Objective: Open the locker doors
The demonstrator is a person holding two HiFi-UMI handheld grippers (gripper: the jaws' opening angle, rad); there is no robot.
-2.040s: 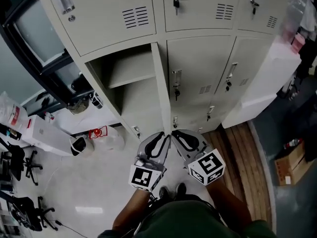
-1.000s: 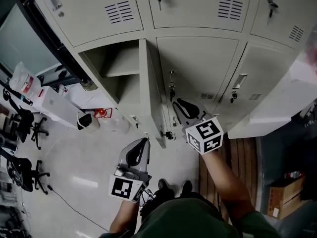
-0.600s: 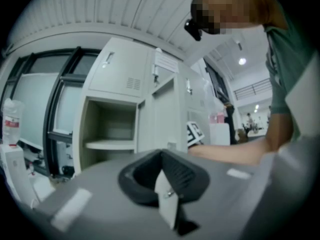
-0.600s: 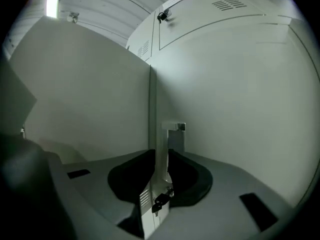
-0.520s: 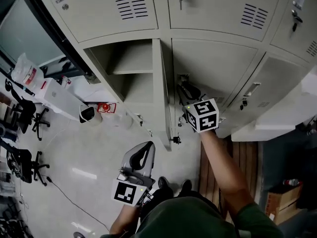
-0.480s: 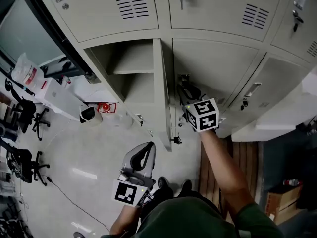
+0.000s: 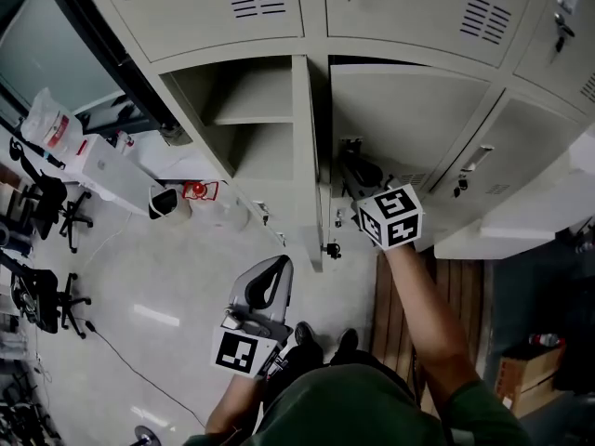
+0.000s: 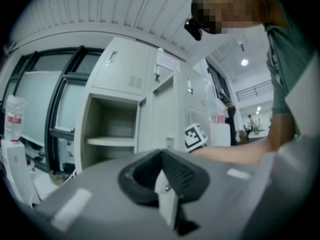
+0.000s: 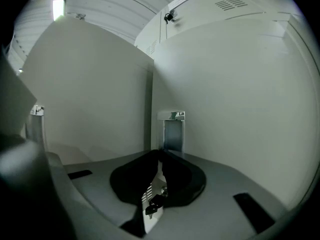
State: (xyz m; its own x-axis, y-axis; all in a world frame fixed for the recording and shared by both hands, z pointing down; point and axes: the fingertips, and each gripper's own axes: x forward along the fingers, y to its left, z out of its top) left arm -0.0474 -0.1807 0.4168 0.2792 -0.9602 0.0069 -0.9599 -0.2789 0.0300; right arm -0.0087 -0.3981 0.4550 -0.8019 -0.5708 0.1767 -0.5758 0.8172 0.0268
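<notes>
A beige locker bank fills the head view. The left middle locker [image 7: 244, 124] stands open, with its door [image 7: 305, 156] swung out edge-on. My right gripper [image 7: 350, 161] is at the chrome handle [image 9: 173, 129] of the middle door [image 7: 409, 119]. Its jaws are closing, pinching the handle plate, and a key [image 9: 155, 202] hangs below between them. A dark gap shows along the top of that door. My left gripper [image 7: 271, 272] hangs low near my body, away from the lockers and shut with nothing in it. From the left gripper [image 8: 162, 159] the open locker [image 8: 110, 129] shows ahead.
The upper lockers [image 7: 400, 7] and the right-hand door [image 7: 474, 161] are closed. A white bin [image 7: 165, 209], a red item [image 7: 195, 190] and office chairs [image 7: 37, 203] stand on the floor at left. Wooden flooring [image 7: 456, 286] and a cardboard box [image 7: 521, 374] lie at right.
My right gripper went from near my body up to the middle door's handle and closed there. The door's top edge has come slightly ajar. My left gripper dropped back toward my body.
</notes>
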